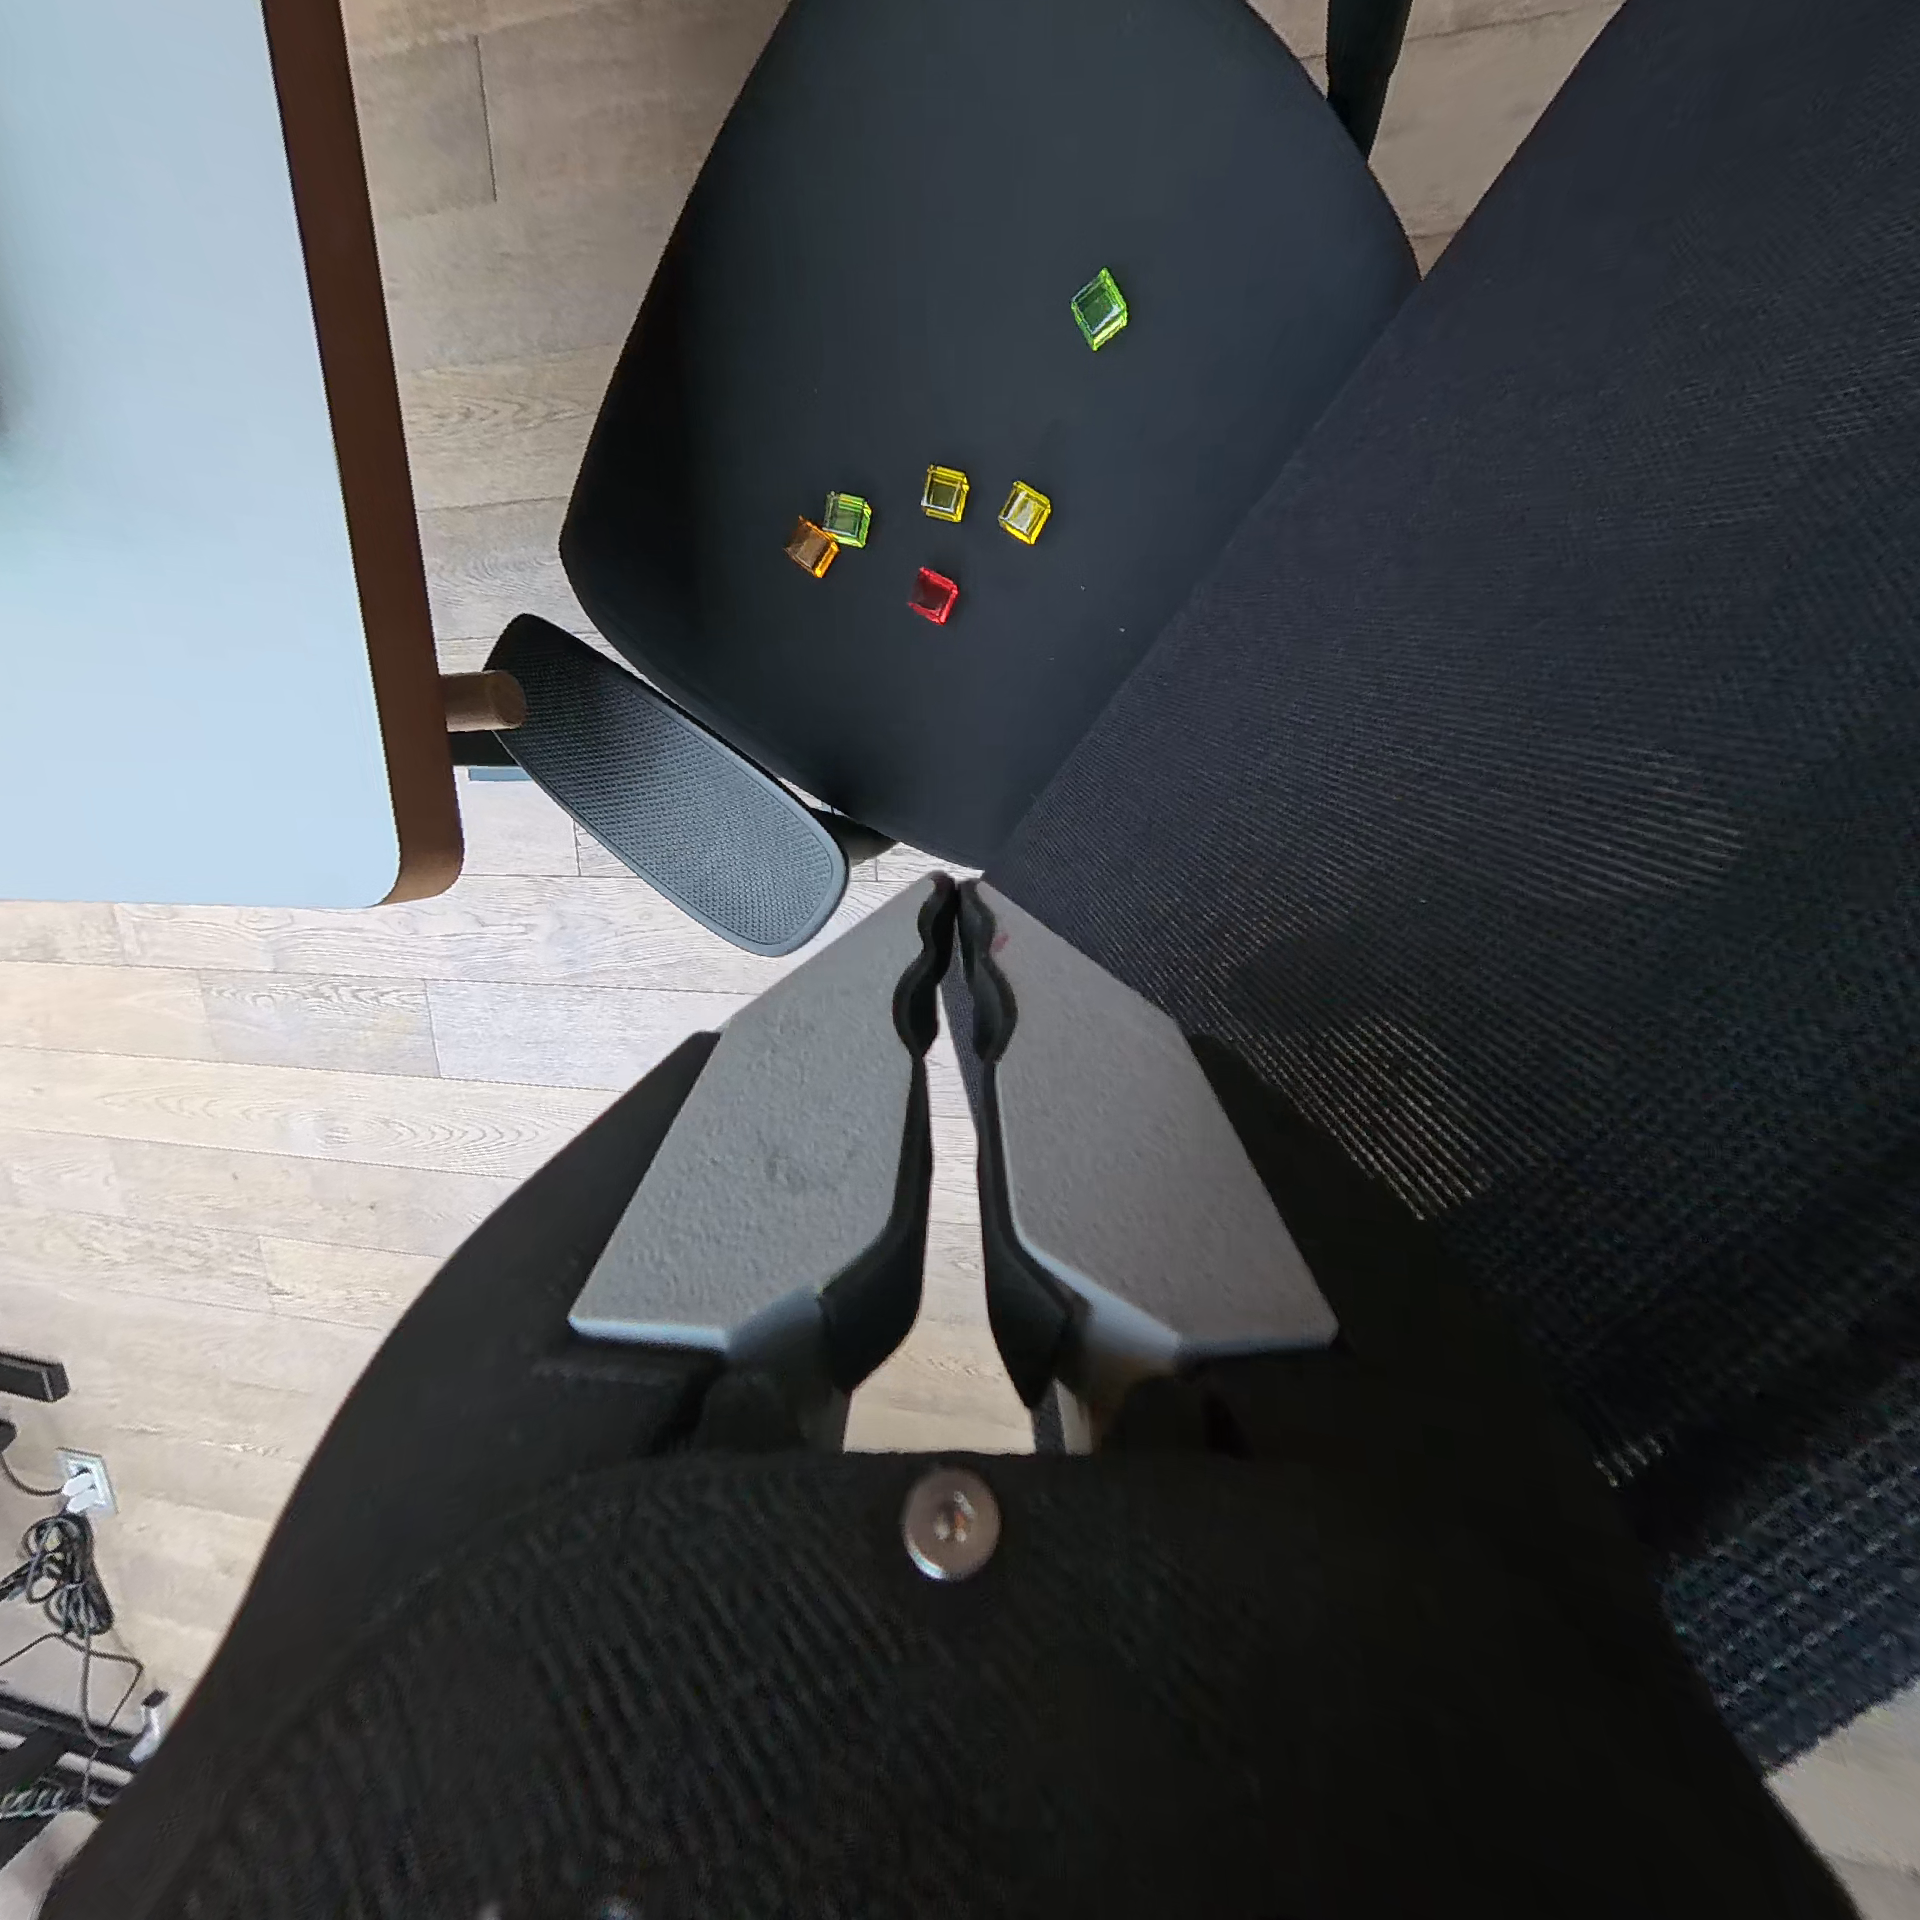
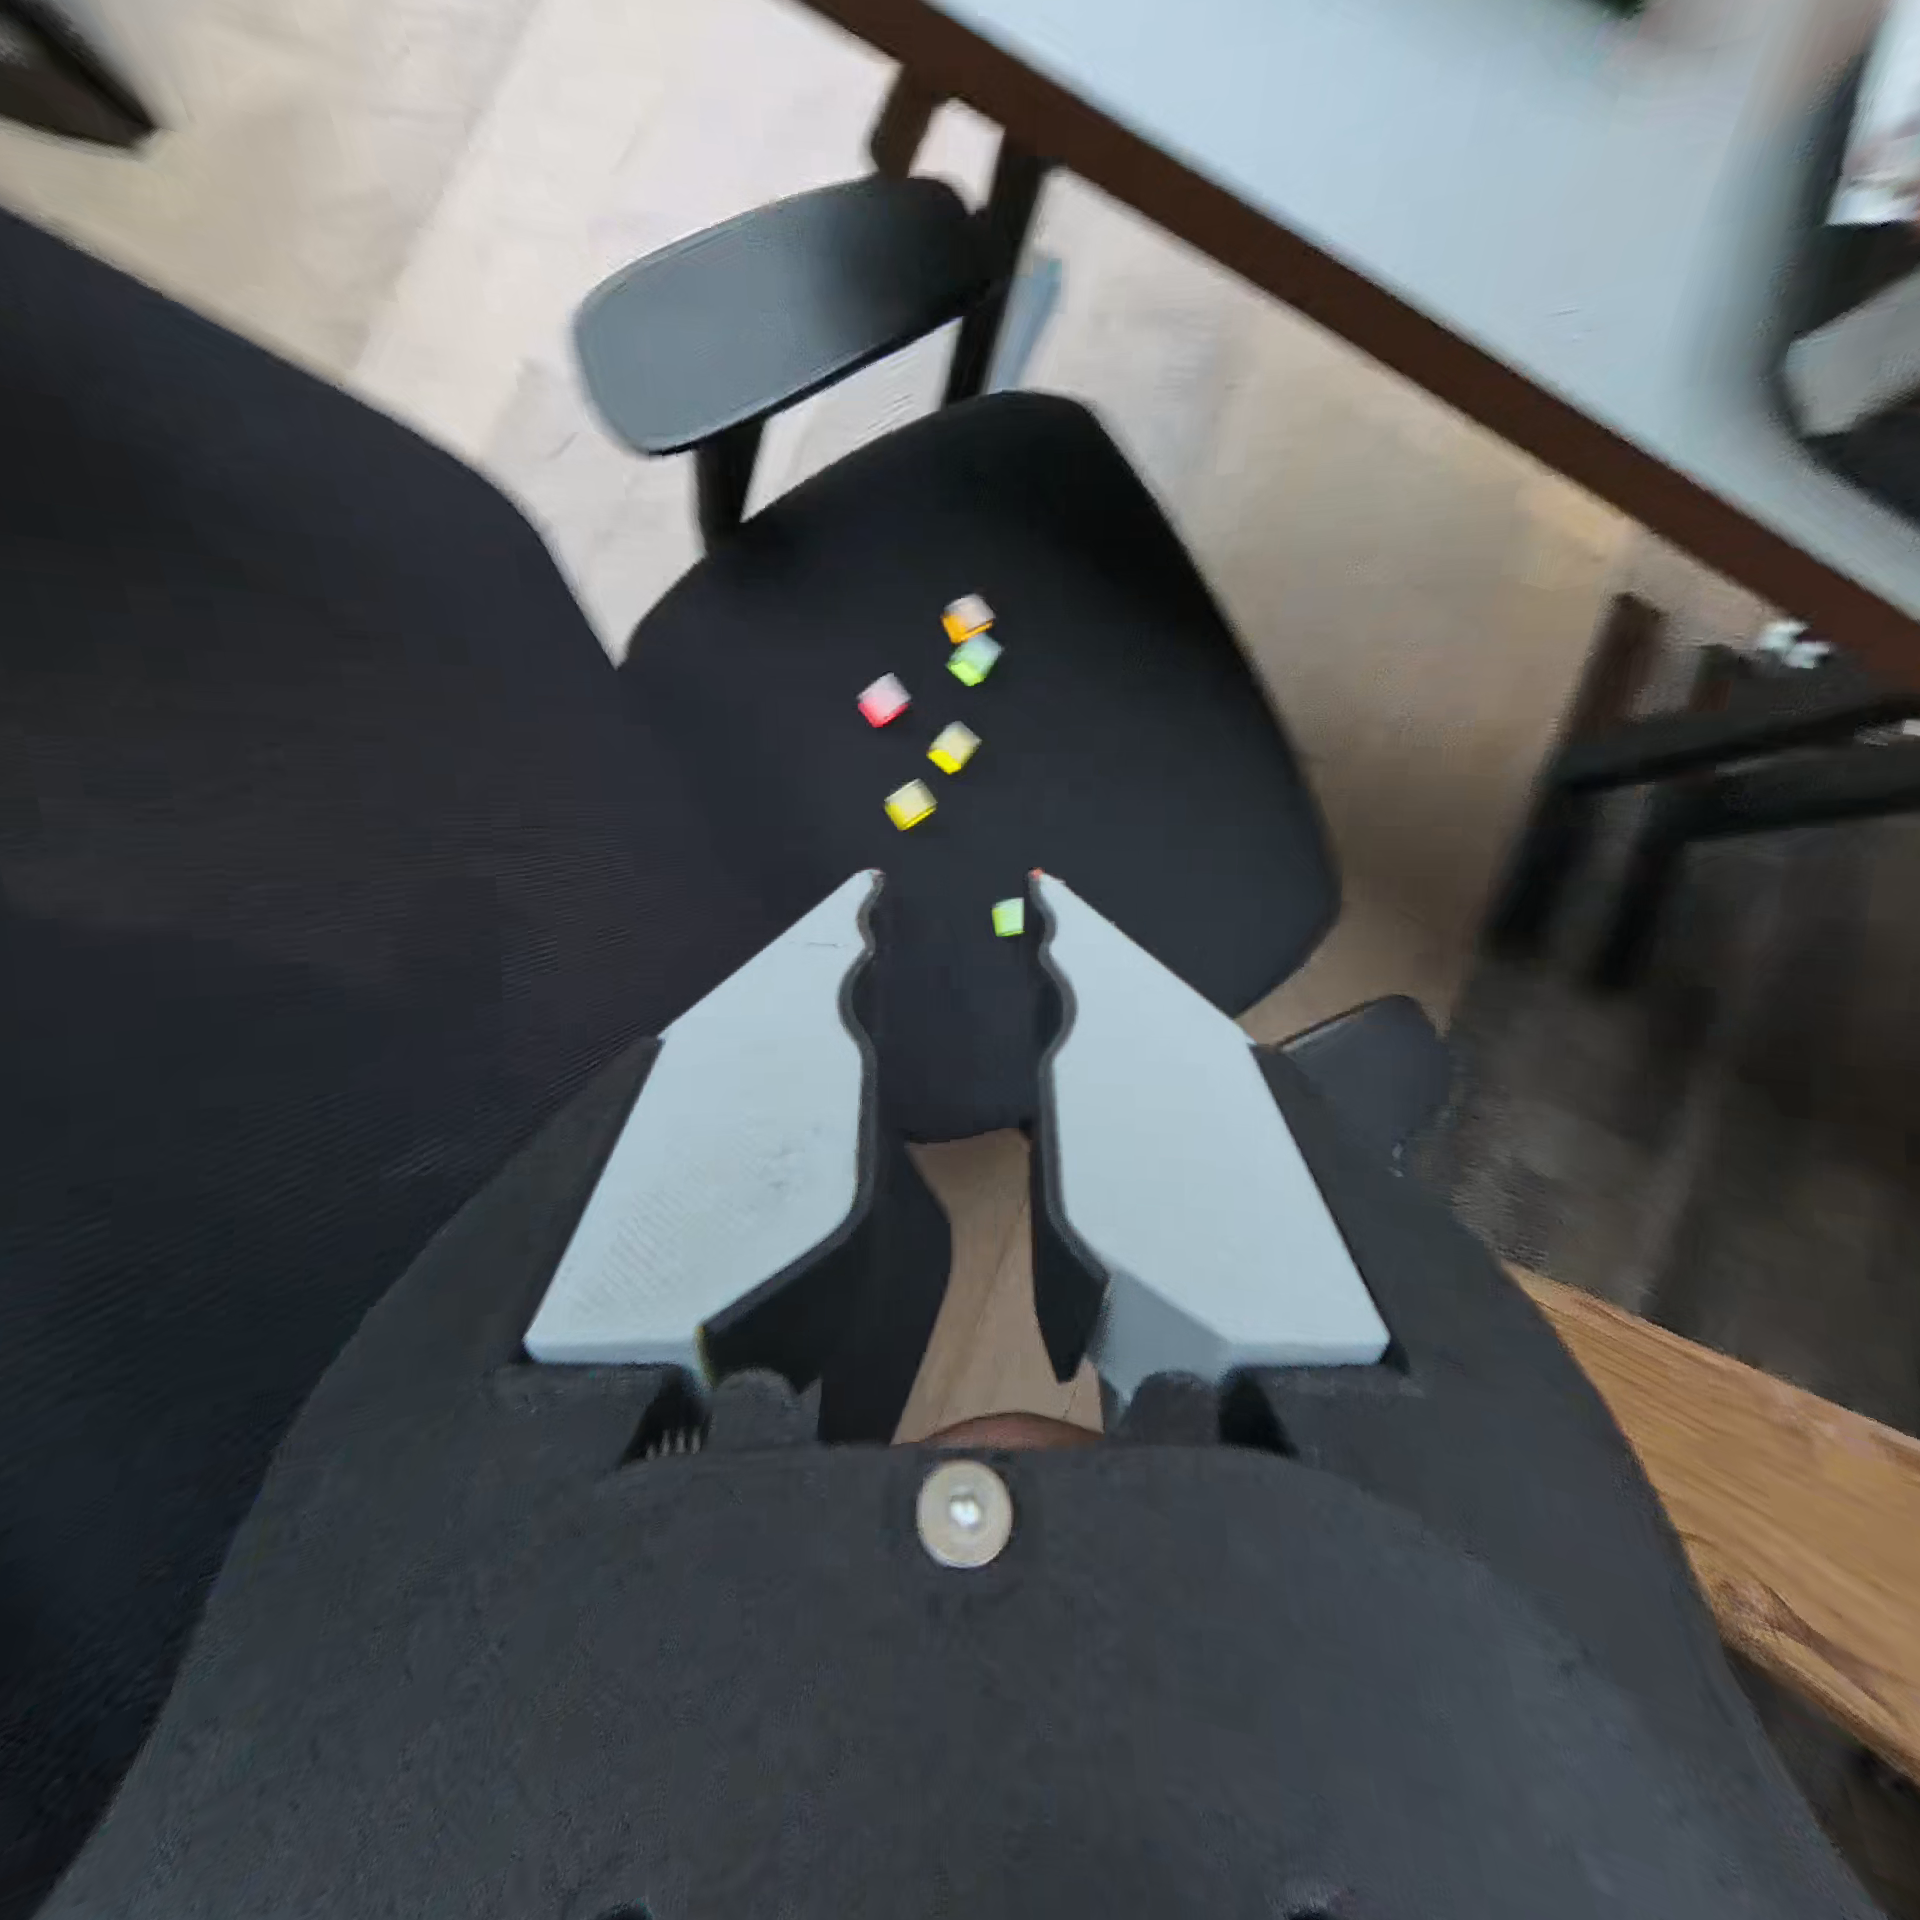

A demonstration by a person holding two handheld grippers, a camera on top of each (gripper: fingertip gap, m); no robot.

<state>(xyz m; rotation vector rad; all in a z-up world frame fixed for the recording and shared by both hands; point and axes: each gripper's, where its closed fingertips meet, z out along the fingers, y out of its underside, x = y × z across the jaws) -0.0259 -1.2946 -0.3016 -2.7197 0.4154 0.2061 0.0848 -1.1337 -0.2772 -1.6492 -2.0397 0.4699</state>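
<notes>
Several small clear coloured cubes lie on a black chair seat (image 1: 935, 260). In the left wrist view I see a lone green cube (image 1: 1099, 309), two yellow cubes (image 1: 944, 492) (image 1: 1024, 511), a green cube (image 1: 847, 517) touching an orange cube (image 1: 811, 547), and a red cube (image 1: 933, 594). My left gripper (image 1: 957, 891) is shut and empty, high above the seat's near edge by the mesh backrest (image 1: 1507, 831). My right gripper (image 2: 956, 883) is open and empty above the seat (image 2: 1143, 790); the lone green cube (image 2: 1007, 917) shows just inside its right fingertip (image 2: 1042, 894), lying below it.
A pale blue table with a brown edge (image 1: 353, 416) stands left of the chair, and shows at the upper right in the right wrist view (image 2: 1351, 281). Chair armrests (image 1: 675, 800) (image 2: 769, 312) flank the seat. The floor is light wood (image 1: 260, 1091). Cables (image 1: 62, 1610) lie at the lower left. One gripper's finger ends stand about 20 cm off the other's.
</notes>
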